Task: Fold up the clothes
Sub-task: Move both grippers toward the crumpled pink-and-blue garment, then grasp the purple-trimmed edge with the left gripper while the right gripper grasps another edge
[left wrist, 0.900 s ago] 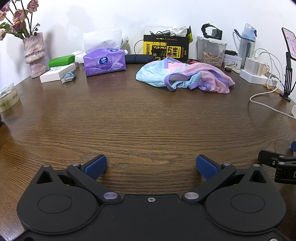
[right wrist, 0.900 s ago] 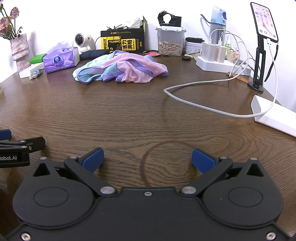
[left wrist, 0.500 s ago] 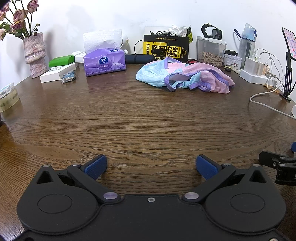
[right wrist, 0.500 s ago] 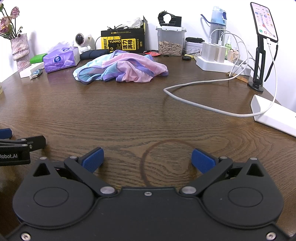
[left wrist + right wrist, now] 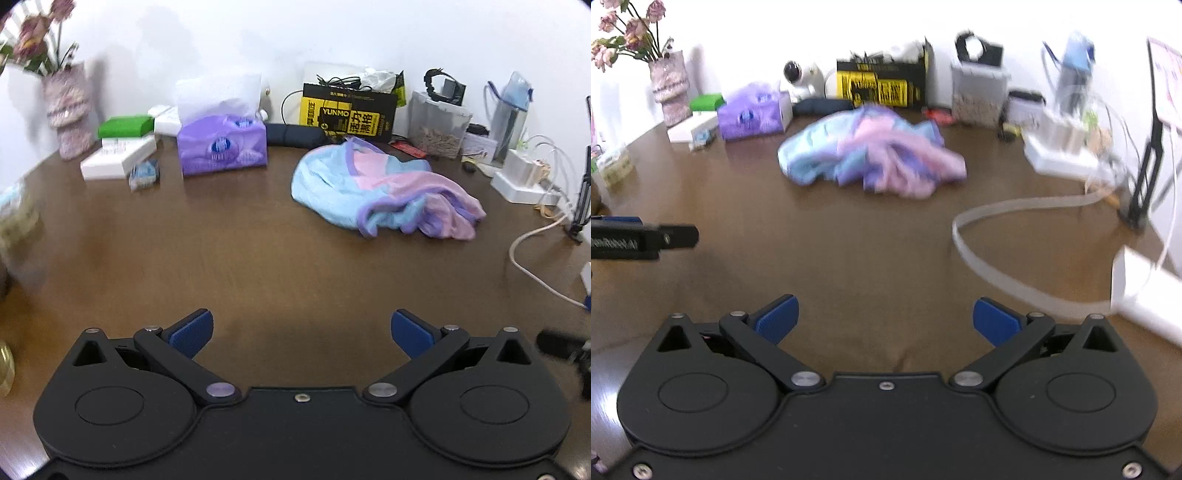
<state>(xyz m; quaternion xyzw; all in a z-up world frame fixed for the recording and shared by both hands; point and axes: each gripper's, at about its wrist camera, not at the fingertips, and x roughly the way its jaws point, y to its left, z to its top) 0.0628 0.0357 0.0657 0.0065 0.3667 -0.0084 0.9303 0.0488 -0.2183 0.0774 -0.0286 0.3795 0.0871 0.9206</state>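
Two grippers hover level over the brown counter (image 5: 258,258), pointing toward the back wall. The left gripper (image 5: 302,330) has its blue fingers (image 5: 192,332) spread wide, holding nothing; the right gripper (image 5: 886,319) likewise has its fingers (image 5: 995,321) wide apart and empty. Well ahead of both lies a crumpled blue, pink and purple garment (image 5: 384,192), near a purple tissue box (image 5: 221,147) and a white cable (image 5: 997,236).
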